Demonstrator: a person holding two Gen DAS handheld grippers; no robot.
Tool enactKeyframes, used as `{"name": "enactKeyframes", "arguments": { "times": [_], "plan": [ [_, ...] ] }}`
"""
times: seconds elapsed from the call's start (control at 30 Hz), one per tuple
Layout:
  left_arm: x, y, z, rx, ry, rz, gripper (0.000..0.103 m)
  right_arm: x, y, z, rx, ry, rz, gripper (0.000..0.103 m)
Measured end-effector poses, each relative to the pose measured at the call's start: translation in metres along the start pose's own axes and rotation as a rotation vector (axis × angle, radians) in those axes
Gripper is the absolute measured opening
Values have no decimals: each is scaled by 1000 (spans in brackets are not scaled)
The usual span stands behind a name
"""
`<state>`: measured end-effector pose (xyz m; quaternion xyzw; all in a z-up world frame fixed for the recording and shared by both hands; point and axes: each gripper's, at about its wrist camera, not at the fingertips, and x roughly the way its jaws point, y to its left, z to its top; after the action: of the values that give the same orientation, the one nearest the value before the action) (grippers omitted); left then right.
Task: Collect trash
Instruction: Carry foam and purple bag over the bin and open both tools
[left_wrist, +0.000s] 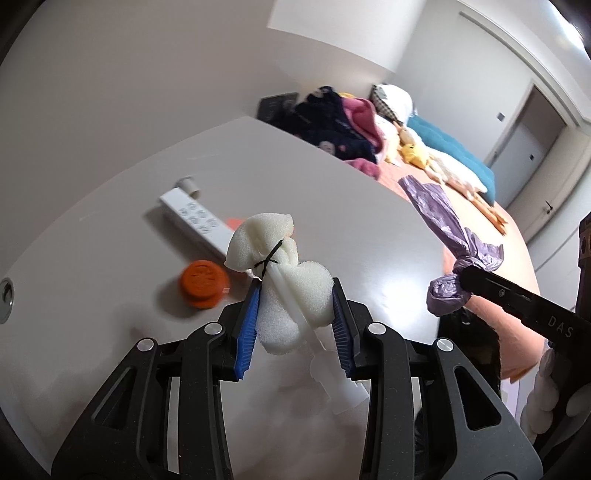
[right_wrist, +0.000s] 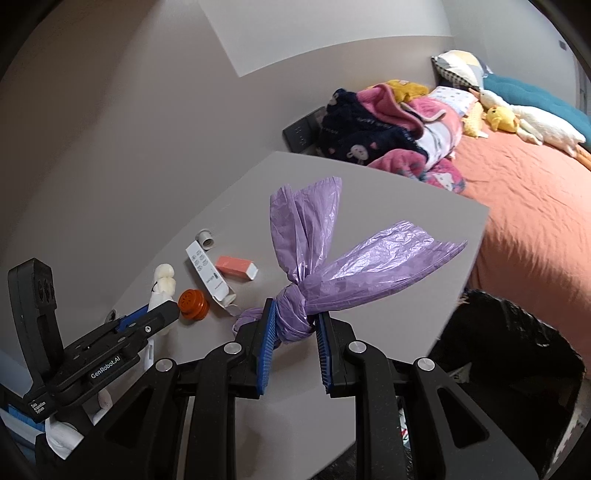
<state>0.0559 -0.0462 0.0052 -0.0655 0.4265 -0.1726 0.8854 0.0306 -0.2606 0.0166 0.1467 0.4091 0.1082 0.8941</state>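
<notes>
Trash in hand, two pieces: left gripper (left_wrist: 295, 310) clamps white foam bundle (left_wrist: 280, 266), right gripper (right_wrist: 295, 332) pinches knotted purple bag (right_wrist: 332, 258), both above the surface (left_wrist: 110, 221). Undelivered; orange cap (left_wrist: 202, 283), remote (right_wrist: 205, 271), pink box (right_wrist: 236, 266) remain there

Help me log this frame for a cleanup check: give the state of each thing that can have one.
left gripper: shut on the white foam bundle, lifted off the table.
right gripper: shut on the knot of the purple plastic bag, lifted.
orange cap: lying on the grey table.
white remote: lying flat, buttons up.
pink box: lying on its side.
</notes>
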Motion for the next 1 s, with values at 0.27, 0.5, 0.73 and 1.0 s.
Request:
{"name": "enactKeyframes", "arguments": {
  "times": [0.27,0.5,0.73,1.0],
  "plan": [
    [4,-42,0,69,10,-53,37,-29,-25,-7,22,-32,-27,23],
    [13,-80,0,133,30,-97,37,-48,-51,-13,45,-52,-52,23],
    [19,-116,-3,193,44,-137,38,-68,-79,-20,82,-74,-81,23],
    [27,-156,-11,257,64,-188,38,-91,-110,-29,127,-103,-120,23]
  ]
}}
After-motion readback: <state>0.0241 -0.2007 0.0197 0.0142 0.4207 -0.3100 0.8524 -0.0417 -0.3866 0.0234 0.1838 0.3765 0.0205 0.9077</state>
